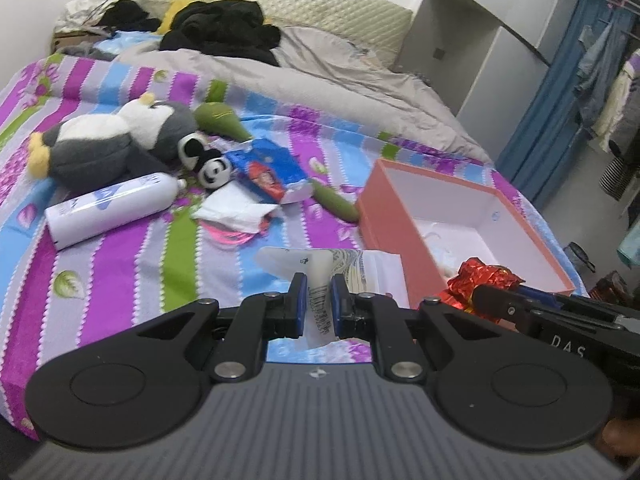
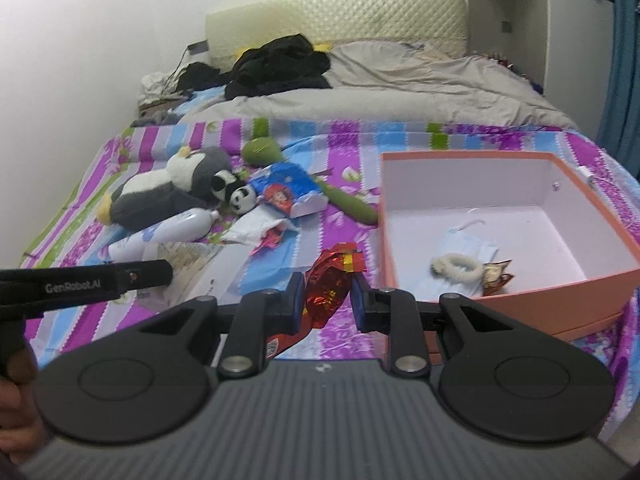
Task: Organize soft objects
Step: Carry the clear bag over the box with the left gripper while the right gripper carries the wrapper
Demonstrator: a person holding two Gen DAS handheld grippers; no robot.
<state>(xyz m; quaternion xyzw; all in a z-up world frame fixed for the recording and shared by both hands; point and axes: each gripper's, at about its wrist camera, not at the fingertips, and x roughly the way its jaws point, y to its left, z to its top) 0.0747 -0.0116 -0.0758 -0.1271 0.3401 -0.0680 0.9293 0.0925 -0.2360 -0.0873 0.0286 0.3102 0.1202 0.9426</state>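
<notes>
My left gripper (image 1: pixel 318 300) is shut on a clear plastic packet with a barcode (image 1: pixel 308 276), held above the striped bedspread near its front edge. My right gripper (image 2: pixel 326 300) is shut on a crinkled red foil wrapper (image 2: pixel 332 280), left of the orange box (image 2: pixel 500 288). The same wrapper (image 1: pixel 482 280) shows at the right of the left wrist view. The box holds a blue face mask (image 2: pixel 464 252), a white fluffy hair tie (image 2: pixel 456 268) and a small snack packet (image 2: pixel 496 276). A penguin plush (image 1: pixel 108 140), a small panda plush (image 1: pixel 208 160) and green plush pieces (image 1: pixel 220 118) lie farther back.
A white bottle (image 1: pixel 108 210), a blue packet (image 1: pixel 268 172), white crumpled paper (image 1: pixel 236 210) and a pink band (image 1: pixel 228 236) lie on the bedspread (image 1: pixel 120 272). A grey duvet (image 1: pixel 320 76) and black clothes (image 1: pixel 224 30) cover the far end. A wardrobe (image 1: pixel 500 40) stands at right.
</notes>
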